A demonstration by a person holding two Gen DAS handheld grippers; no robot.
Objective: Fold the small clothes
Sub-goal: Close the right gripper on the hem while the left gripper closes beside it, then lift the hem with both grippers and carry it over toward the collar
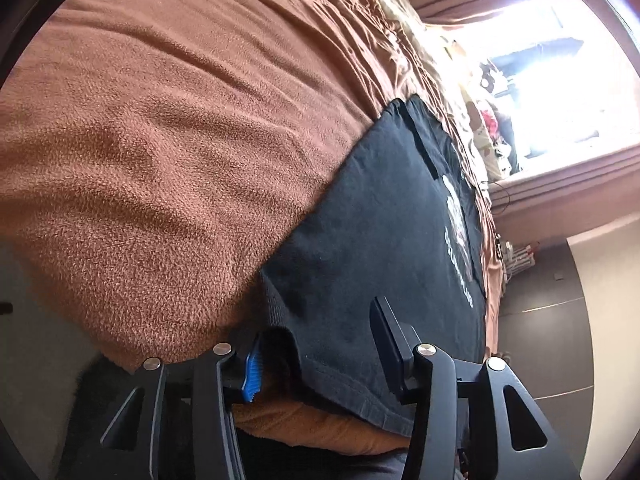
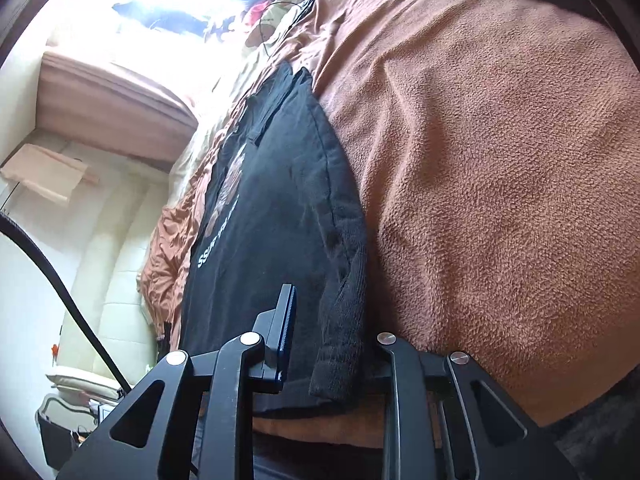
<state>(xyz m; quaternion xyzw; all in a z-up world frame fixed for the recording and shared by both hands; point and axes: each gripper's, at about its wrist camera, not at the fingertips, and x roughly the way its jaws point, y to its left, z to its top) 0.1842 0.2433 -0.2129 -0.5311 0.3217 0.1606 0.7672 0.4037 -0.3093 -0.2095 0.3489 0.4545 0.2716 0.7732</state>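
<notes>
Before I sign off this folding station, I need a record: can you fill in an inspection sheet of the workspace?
Surface: brown fleece blanket on a bed, softly rumpled.
Job's things: black T-shirt with a white print, laid flat near the bed edge.
Clutter: nothing seen on the blanket.
Grippers: left gripper and right gripper open, each straddling the shirt's near hem.
Cables: black cable hanging beside the bed.
Surroundings: bright window, dark floor.
</notes>
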